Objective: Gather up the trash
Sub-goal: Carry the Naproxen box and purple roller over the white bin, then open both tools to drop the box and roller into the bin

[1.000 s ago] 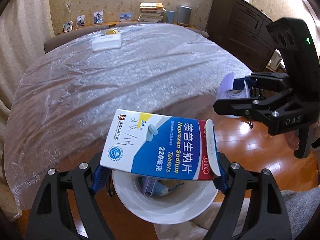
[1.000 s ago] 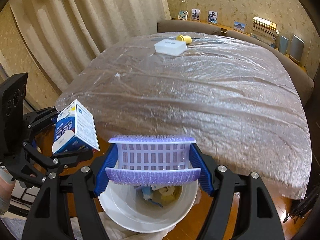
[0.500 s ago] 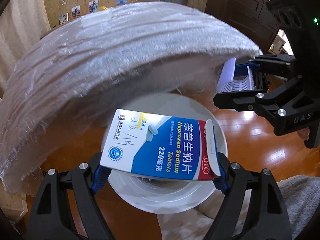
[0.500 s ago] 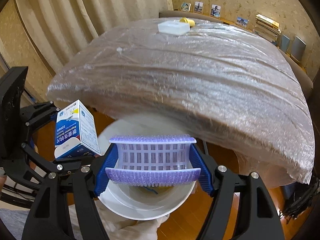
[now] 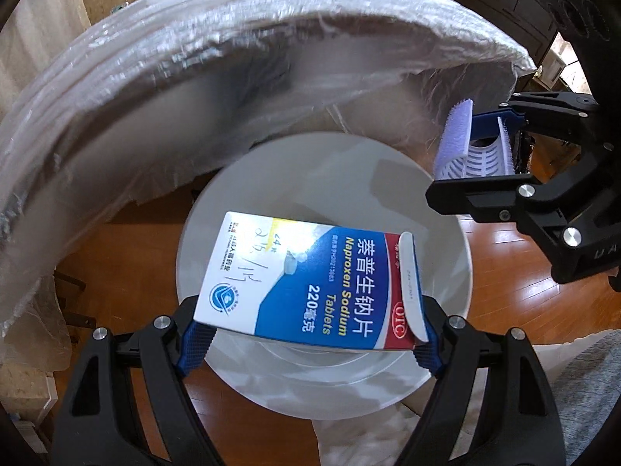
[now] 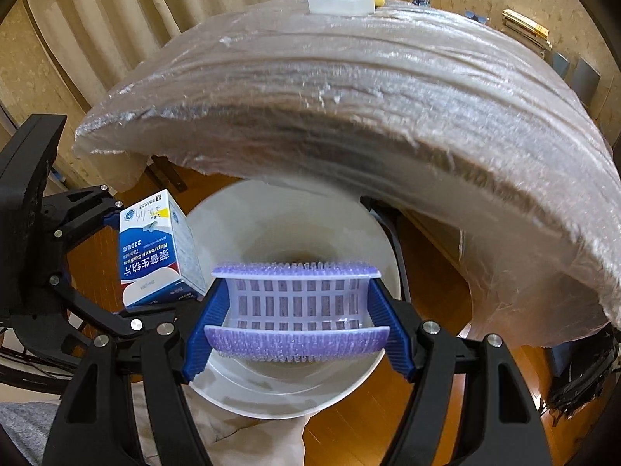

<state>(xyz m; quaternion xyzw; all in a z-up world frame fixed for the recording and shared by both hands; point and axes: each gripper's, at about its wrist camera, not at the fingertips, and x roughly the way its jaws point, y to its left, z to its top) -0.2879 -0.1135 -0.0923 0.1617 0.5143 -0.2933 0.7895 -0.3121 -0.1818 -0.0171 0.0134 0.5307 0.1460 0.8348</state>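
White bin (image 5: 446, 256) below gripped medicine box (image 5: 310, 283).

A blue-and-white tablet box (image 5: 310, 283) with red trim and pen scribbles, its end flap sprung open, hangs tilted over the round white bin (image 5: 438, 209) on the wooden floor, beside a lilac slotted plastic basket (image 6: 297, 306) with bristly rims held level above the same opening.

Black two-finger grippers (image 5: 306, 334) with silver screws, ribbed blue pads (image 6: 392, 334) on the jaws.
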